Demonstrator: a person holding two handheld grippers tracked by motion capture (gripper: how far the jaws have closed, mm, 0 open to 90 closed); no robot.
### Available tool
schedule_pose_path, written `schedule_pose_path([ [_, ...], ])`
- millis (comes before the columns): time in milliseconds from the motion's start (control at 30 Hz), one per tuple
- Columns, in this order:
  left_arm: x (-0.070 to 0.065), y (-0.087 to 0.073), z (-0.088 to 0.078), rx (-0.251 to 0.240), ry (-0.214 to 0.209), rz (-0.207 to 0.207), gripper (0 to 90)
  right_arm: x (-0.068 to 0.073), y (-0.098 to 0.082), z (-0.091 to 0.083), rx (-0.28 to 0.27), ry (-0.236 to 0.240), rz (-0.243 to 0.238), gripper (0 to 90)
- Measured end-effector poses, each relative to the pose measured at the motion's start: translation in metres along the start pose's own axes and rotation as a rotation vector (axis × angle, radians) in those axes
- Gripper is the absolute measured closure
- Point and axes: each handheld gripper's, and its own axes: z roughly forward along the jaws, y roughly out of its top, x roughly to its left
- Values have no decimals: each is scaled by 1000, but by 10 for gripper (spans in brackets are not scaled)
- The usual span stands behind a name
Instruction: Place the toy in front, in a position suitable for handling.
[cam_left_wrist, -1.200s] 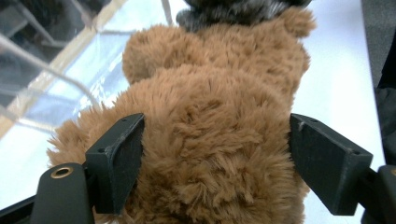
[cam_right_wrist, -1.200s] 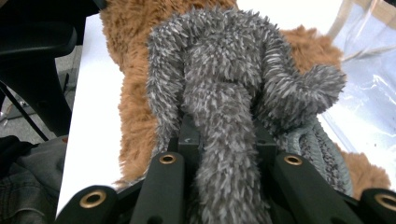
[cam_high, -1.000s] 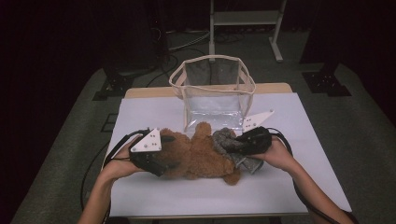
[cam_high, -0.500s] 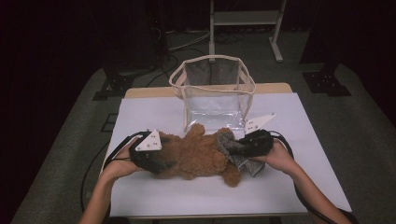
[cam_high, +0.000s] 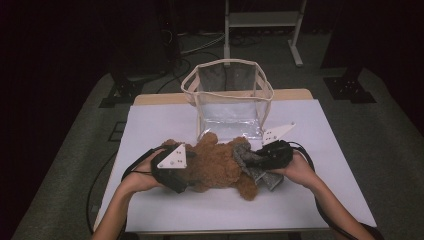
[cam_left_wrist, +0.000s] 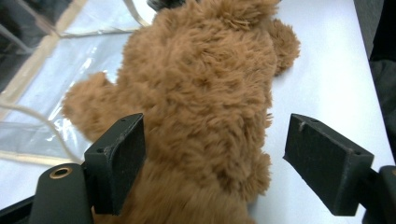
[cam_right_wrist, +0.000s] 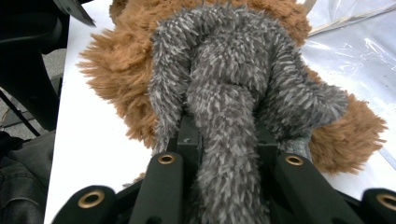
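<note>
right gripper view — right gripper (cam_right_wrist: 224, 140) clamps grey scarf (cam_right_wrist: 229, 93).

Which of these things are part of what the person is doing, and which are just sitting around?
In use: brown teddy bear; grey scarf, clamped in the right hand-held gripper; left hand-held gripper, open around the bear.

Lying about: clear bag; metal stand; floor cables.

bear's (cam_high: 215, 165) face hidden, perhaps turned down

A clear plastic bag (cam_high: 229, 102) stands open on the white table (cam_high: 155, 125).
</note>
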Motion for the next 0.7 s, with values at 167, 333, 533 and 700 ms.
schedule_pose_path([
  [167, 0, 2, 4, -10, -25, -1, 198, 7, 5, 2, 3, 12, -25, 714],
  [333, -1, 6, 6, -16, -33, 7, 192, 16, 14, 7, -28, 63, -37, 714],
  [533, -4, 12, 12, -13, -22, 30, 160, 24, 28, 16, -30, 80, -64, 714],
  [700, -5, 21, 28, 12, 3, 41, 132, 18, 25, 17, -36, 84, -40, 715],
])
